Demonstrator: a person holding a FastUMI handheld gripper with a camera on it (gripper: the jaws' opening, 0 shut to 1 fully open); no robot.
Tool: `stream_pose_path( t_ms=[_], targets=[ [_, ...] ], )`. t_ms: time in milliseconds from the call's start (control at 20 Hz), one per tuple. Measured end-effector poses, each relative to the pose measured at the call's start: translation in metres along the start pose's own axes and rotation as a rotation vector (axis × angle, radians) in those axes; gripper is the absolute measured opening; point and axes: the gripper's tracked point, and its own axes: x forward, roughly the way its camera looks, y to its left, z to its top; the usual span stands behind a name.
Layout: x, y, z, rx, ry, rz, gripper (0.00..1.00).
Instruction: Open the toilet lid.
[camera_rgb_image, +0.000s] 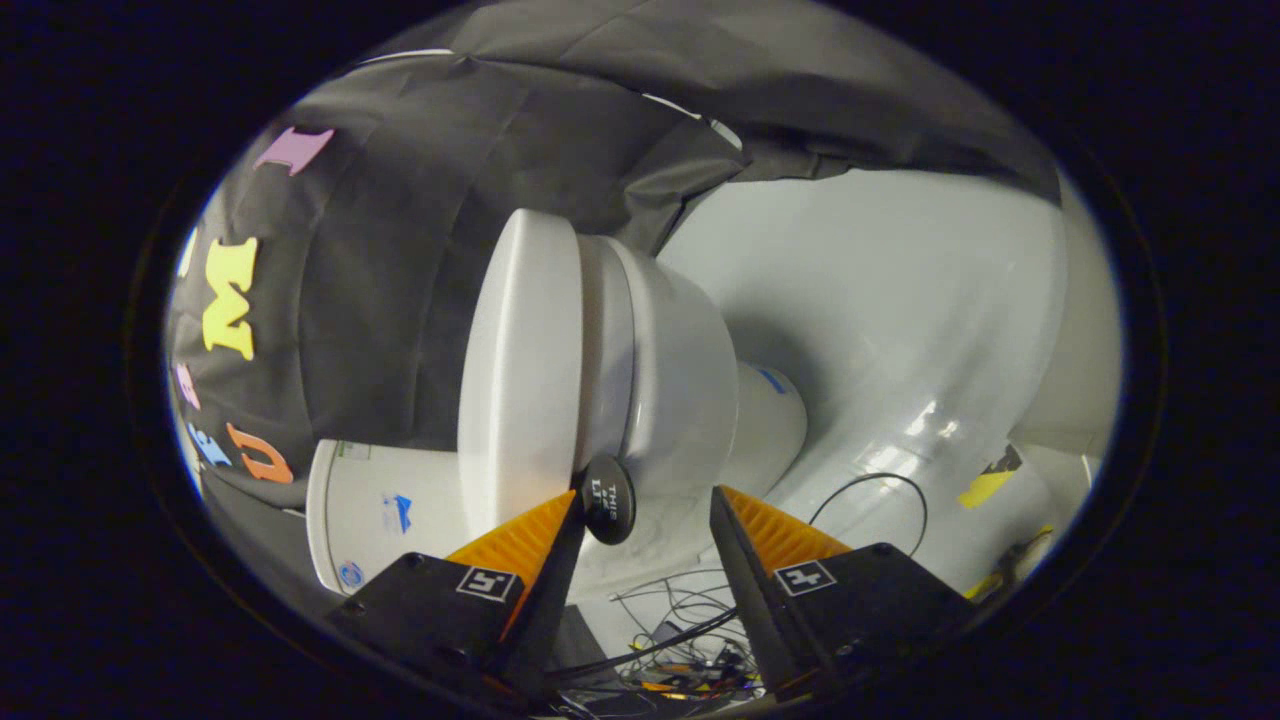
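The view is rolled sideways, so the white toilet lies across it. Its lid (520, 350) rests flat against the seat (605, 340) and the bowl (685, 380). A small round black tab (608, 498) sticks out from the lid's front edge. My gripper (645, 500) is open, its orange fingers (525, 540) spread on either side of the bowl's front. The tab sits just inside the tip of the left-hand finger, touching or nearly touching it. The other finger stands well apart from the tab.
The white tank (380, 510) lies behind the lid, against the black cloth wall (400, 300). The glossy white floor (900, 330) spreads beyond the bowl, with a looped black cable (880, 480), yellow tape (985, 487) and a tangle of wires (680, 630) under the fingers.
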Motion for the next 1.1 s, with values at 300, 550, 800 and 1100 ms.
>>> stream_pose_path(
  t_ms=[300, 550, 800, 1100],
  targets=[
    [0.002, 0.009, 0.006, 0.063, 0.02, 0.056, 0.61],
    [0.006, 0.018, 0.007, 0.136, 0.031, 0.11, 0.29],
    [0.008, 0.023, 0.005, 0.194, 0.027, 0.115, 0.21],
    [0.005, 0.026, 0.004, 0.218, 0.022, 0.104, 0.08]
  ],
)
